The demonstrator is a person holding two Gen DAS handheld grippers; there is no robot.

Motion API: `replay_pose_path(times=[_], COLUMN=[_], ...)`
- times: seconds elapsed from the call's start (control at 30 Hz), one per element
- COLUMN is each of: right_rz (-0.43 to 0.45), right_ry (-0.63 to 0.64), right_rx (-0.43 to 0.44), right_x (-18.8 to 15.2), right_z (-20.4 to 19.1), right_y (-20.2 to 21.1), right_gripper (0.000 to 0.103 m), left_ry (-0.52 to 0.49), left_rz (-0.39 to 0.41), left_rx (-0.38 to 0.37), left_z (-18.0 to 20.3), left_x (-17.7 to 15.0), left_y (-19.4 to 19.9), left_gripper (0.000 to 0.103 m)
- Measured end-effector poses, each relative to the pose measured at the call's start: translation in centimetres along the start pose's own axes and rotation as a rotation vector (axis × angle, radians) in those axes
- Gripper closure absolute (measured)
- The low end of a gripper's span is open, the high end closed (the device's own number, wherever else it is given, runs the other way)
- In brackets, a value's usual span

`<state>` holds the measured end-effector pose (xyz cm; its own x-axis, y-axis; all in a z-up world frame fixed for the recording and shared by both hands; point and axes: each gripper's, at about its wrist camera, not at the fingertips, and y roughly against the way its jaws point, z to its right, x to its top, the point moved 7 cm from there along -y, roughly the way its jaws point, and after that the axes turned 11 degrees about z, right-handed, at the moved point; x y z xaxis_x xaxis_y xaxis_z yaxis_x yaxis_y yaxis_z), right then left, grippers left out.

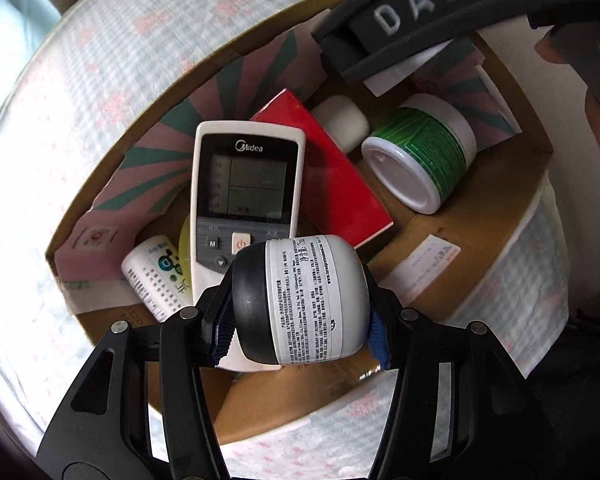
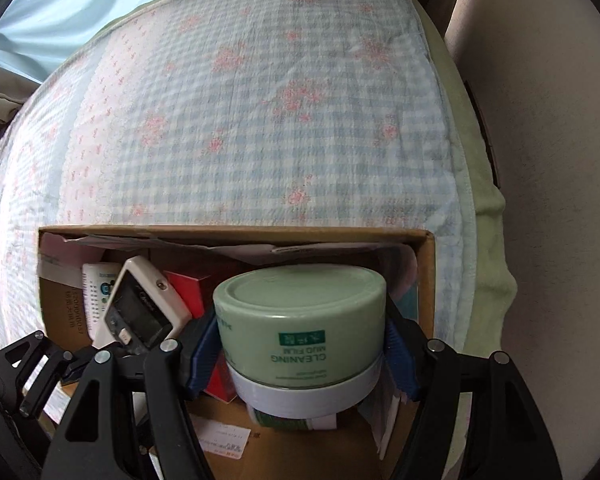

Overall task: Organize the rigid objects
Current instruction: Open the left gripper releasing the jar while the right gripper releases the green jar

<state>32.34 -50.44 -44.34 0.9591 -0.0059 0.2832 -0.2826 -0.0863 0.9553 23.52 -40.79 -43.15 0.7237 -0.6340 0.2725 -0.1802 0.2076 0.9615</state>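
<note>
My left gripper [image 1: 300, 304] is shut on a white jar with a black lid [image 1: 304, 300], held on its side above the open cardboard box [image 1: 480, 232]. In the box lie a white Midea remote [image 1: 244, 188], a red box [image 1: 340, 176], a green-labelled white jar [image 1: 420, 156], a small white bottle [image 1: 156, 280] and a white cap-shaped item [image 1: 342, 120]. My right gripper [image 2: 302, 344] is shut on a pale green mud-film jar [image 2: 300, 320], held upside down over the box's right part [image 2: 426, 280]. The right gripper's body [image 1: 420, 12] shows at the top of the left wrist view.
The box sits on a bed with a blue checked floral cover [image 2: 240, 120]. A pale wall [image 2: 560, 160] stands to the right of the bed. Pink and green flaps [image 1: 172, 152] line the box's inside. The left gripper [image 2: 40, 364] shows at the lower left of the right wrist view.
</note>
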Motion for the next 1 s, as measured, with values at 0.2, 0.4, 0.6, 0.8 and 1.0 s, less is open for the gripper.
replay_pose_path(times=[0.2,0.4,0.6,0.8,1.0], right_rz=[-0.008,0.051,0.065,0.076,0.112], right_ry=[-0.031,0.008,-0.04,-0.059,-0.058], right_rx=[0.075,0.045,0.019,0.028,0.024], right_x=[0.3,0.9,0.2,-0.1,-0.3], right_z=[-0.6,-0.7,-0.3,-0.8,-2.2], right_y=[-0.4,1.8,2.7,4.0,6.9], right_gripper=[0.016,0.0,0.0,0.0,0.0], left_ry=[-0.034,0.006,0.049,0.057,0.068], left_rz=[0.013,0.036,0.045,0.073,0.112], left_rx=[0.006,-0.017,-0.032,-0.035,-0.045], left_z=[0.4,0.2,-0.7,-1.3,-2.1], left_x=[0.7,0.4,-0.8,-1.1,-2.3], left_y=[0.6,1.8,2.5,4.0,7.5], left_gripper=[0.036,0.0,0.0,0.0,0.0])
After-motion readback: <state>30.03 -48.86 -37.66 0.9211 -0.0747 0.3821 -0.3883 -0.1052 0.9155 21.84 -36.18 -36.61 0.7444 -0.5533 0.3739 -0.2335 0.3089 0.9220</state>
